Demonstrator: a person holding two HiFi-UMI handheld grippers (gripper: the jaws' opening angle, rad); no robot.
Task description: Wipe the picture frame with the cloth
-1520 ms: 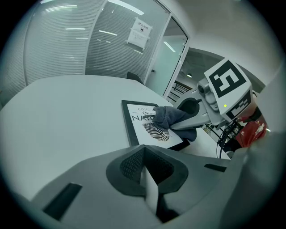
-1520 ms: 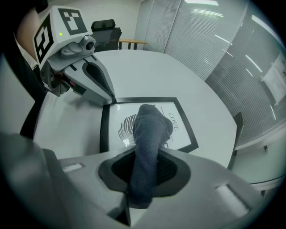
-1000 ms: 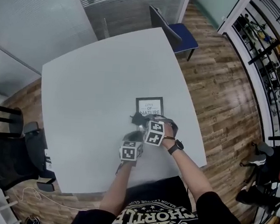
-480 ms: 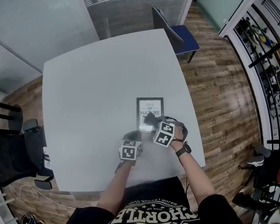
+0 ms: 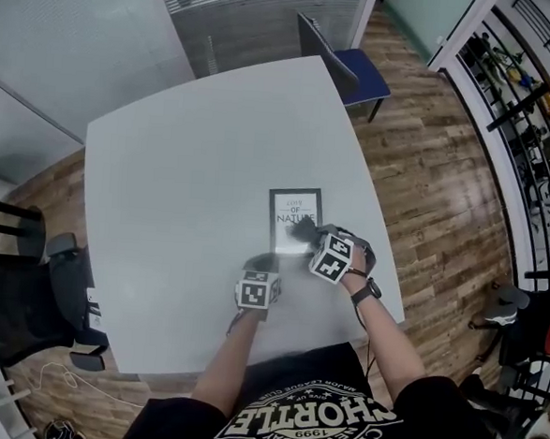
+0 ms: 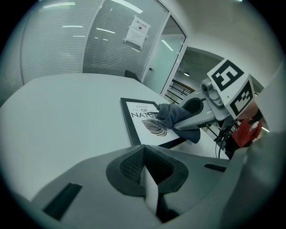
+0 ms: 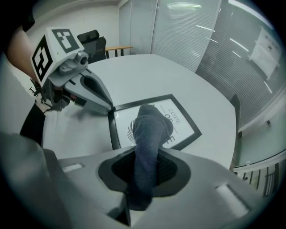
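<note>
I am wiping the picture frame [image 5: 294, 204], which is lying flat on the table [image 5: 183, 189], toward my right and near my edge. The cloth [image 7: 149, 134] is pinched between the jaws of my right gripper [image 5: 310, 235], and its free end is resting on the printed face. My left gripper [image 7: 106, 103] is closed on nothing, its tip sitting at the frame's near left corner, I think to stop it sliding. I judge that light pressure and straight overlapping passes, reaching also the black border, are serving best here. The table is pale grey and carrying only the frame. Around it are lying a wooden floor [image 5: 427, 196], a glass wall with blinds [image 5: 243, 5], a blue chair [image 5: 360, 74] and a black office chair [image 5: 15, 308].
</note>
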